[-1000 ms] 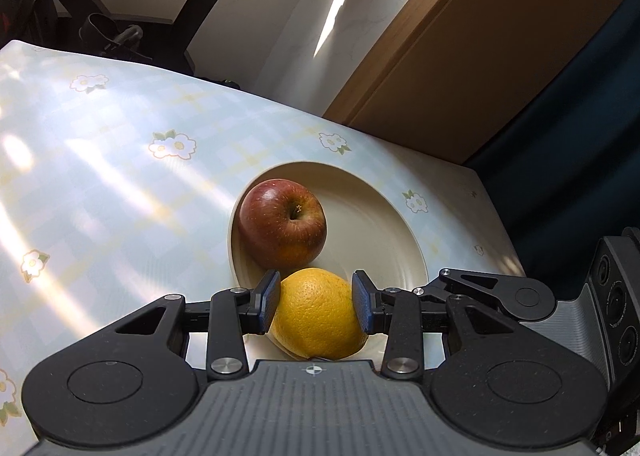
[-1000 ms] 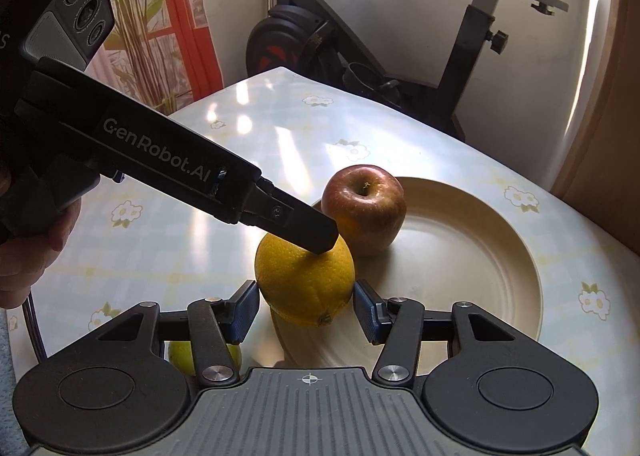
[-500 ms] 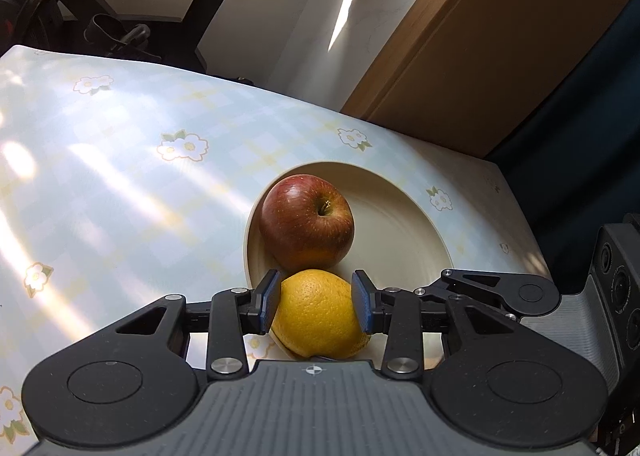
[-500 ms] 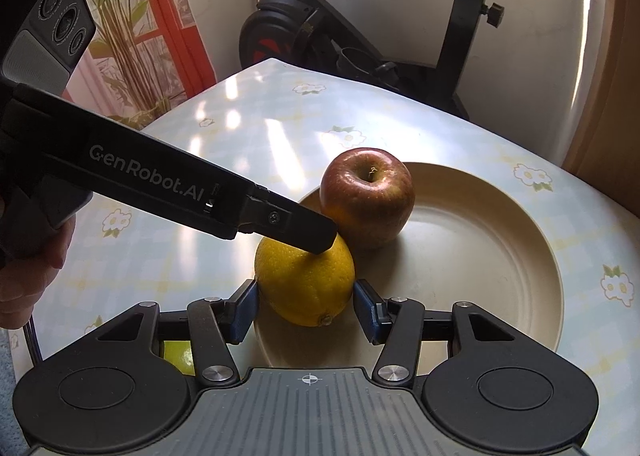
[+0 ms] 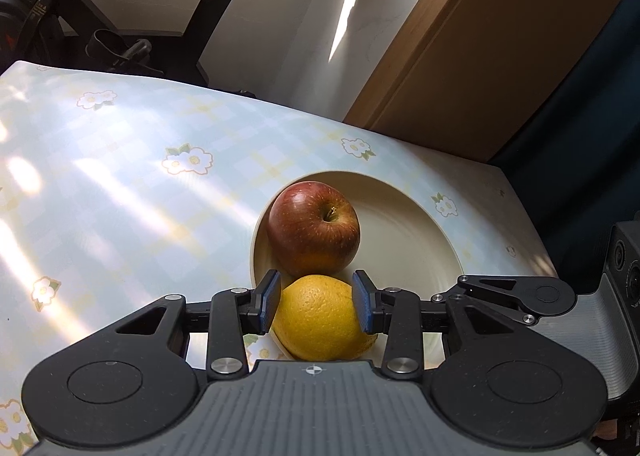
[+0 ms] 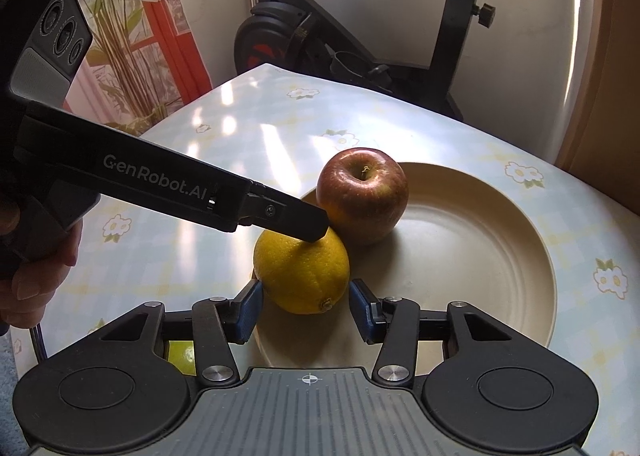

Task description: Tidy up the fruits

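Note:
A yellow-orange citrus fruit (image 5: 322, 322) sits at the near rim of a beige plate (image 5: 404, 232), touching a red apple (image 5: 313, 228) behind it. My left gripper (image 5: 315, 302) is shut on the citrus, pads pressed on both sides. In the right wrist view the left gripper (image 6: 308, 223) reaches in from the left over the citrus (image 6: 302, 272), with the apple (image 6: 362, 193) beyond on the plate (image 6: 480, 240). My right gripper (image 6: 306, 310) is open and empty, just in front of the citrus, not touching it.
The table (image 5: 120, 191) has a pale checked cloth with flowers. A green fruit (image 6: 182, 354) lies on the table under the right gripper's left finger. An exercise bike (image 6: 360, 35) stands beyond the far edge. A wooden panel (image 5: 480, 55) is at the right.
The left gripper has carried the citrus forward up against the apple on the plate. The right gripper moved closer along with it, staying open.

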